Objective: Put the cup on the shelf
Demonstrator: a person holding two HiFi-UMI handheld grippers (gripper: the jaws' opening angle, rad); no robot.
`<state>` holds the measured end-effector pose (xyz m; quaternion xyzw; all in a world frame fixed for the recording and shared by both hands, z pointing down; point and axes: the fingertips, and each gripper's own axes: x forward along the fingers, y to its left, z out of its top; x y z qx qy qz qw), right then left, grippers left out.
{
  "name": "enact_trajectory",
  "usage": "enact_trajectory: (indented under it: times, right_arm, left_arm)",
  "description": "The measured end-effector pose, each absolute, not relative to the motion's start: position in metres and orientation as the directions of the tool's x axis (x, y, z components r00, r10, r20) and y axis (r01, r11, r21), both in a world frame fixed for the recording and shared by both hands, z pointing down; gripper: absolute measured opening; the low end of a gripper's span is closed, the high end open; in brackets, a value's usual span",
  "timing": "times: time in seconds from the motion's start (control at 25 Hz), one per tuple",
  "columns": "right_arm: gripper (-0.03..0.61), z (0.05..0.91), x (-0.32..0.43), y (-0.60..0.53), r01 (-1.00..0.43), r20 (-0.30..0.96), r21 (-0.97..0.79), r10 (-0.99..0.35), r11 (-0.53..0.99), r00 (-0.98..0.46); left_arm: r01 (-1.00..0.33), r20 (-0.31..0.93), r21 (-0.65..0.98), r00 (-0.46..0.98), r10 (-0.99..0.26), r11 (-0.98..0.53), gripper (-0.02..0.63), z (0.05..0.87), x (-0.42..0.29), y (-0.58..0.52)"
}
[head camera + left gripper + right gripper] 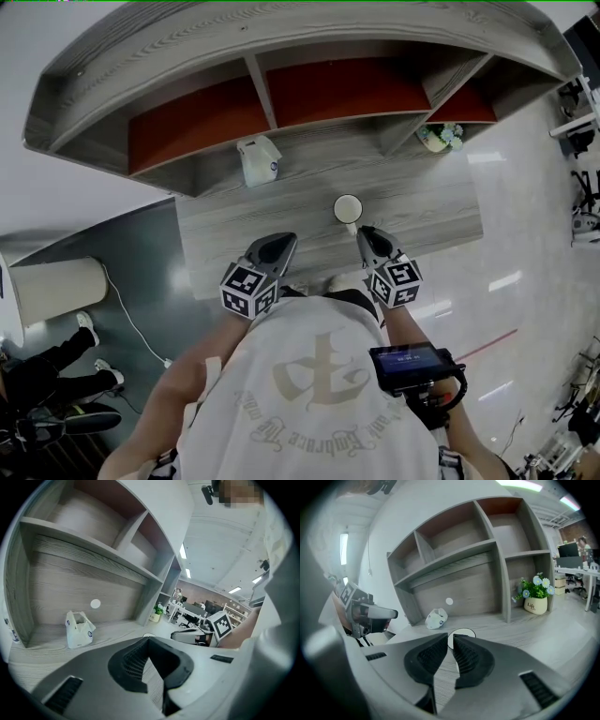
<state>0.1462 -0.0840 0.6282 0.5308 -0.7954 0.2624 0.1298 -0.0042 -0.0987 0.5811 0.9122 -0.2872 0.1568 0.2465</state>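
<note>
Head view is showing us both grippers held low over the wooden bench (427, 211), their jaws pointing toward the shelf (281, 42) standing at its far edge. The cup (348, 208) is standing upright on the bench, mouth up, right at the tips of the right gripper (364, 231) and slightly to their left. It is well short of the shelf's compartments, out on the open part of the bench.

Right gripper view is looking along those jaws, and we are seeing the right gripper (451, 641) with its ribbed pads a narrow slit apart. The cup (462, 633) is showing its white rim just past the tips, with its near edge lying at the slit. We cannot tell whether a pad is touching it. Farther ahead and to the left of these jaws a small white bag (436, 618) is lying near the shelf's back panel. Well off to their right a potted plant (536, 599) is sitting in the lowest right compartment.

Left gripper view is showing the left gripper (149, 641) with its jaws together at the tips, and nothing is sitting between them. The white bag (78, 629) is standing ahead and to the left of these jaws, well apart from them. In the head view the left gripper (284, 242) is hovering to the left of the cup, with bare bench between them.
</note>
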Motion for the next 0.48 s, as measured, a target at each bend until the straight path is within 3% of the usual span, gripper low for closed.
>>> enact_trajectory:
  times: [0.48]
  right_arm:
    - [0.270, 0.671, 0.135, -0.090, -0.960, 0.618, -0.219, -0.737, 0.172, -0.273]
  left_arm:
    - [-0.591, 0.428, 0.387, 0.795, -0.431, -0.707, 0.002, 0.599, -0.033, -0.098]
